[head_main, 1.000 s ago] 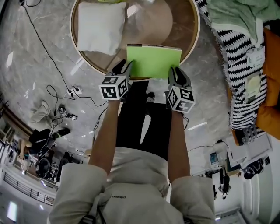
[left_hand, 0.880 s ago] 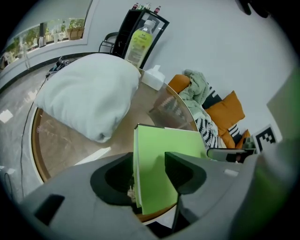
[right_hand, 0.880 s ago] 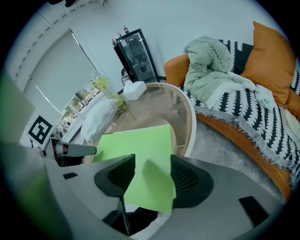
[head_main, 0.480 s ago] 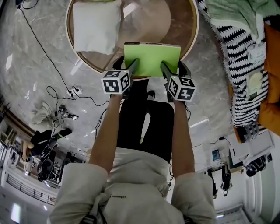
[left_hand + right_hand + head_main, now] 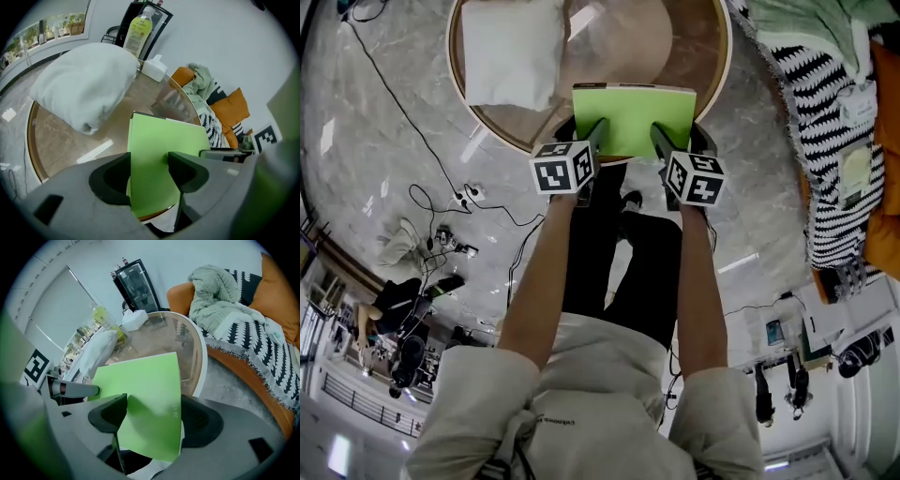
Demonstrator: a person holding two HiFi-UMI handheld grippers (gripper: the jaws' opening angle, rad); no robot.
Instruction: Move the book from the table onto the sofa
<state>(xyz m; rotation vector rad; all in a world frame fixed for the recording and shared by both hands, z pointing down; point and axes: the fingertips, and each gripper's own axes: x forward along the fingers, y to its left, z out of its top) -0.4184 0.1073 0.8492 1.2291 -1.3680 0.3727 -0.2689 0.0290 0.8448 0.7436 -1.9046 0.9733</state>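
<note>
A bright green book (image 5: 633, 117) lies flat on the round wooden table (image 5: 713, 84), its near edge over the rim. My left gripper (image 5: 581, 129) stands over the book's near left corner. Its jaws have just opened wide and then closed a little, and the cover (image 5: 159, 140) shows between them, not pressed. My right gripper (image 5: 680, 134) is over the near right corner. Its jaws have just been opening and stand wide above the cover (image 5: 145, 380), gripping nothing. The orange sofa (image 5: 883, 225) is at the right.
A white pillow (image 5: 511, 52) lies on the table's left half, beyond the book. A yellow bottle (image 5: 138, 28) and a tissue box (image 5: 154, 68) stand at the table's far side. A striped throw (image 5: 820, 122) and green blanket (image 5: 220, 291) cover the sofa. Cables (image 5: 441, 202) trail on the floor.
Both grippers were nearly shut at the book's near corners; their jaws have opened and now stand over the book's near edge. The book has not moved.
</note>
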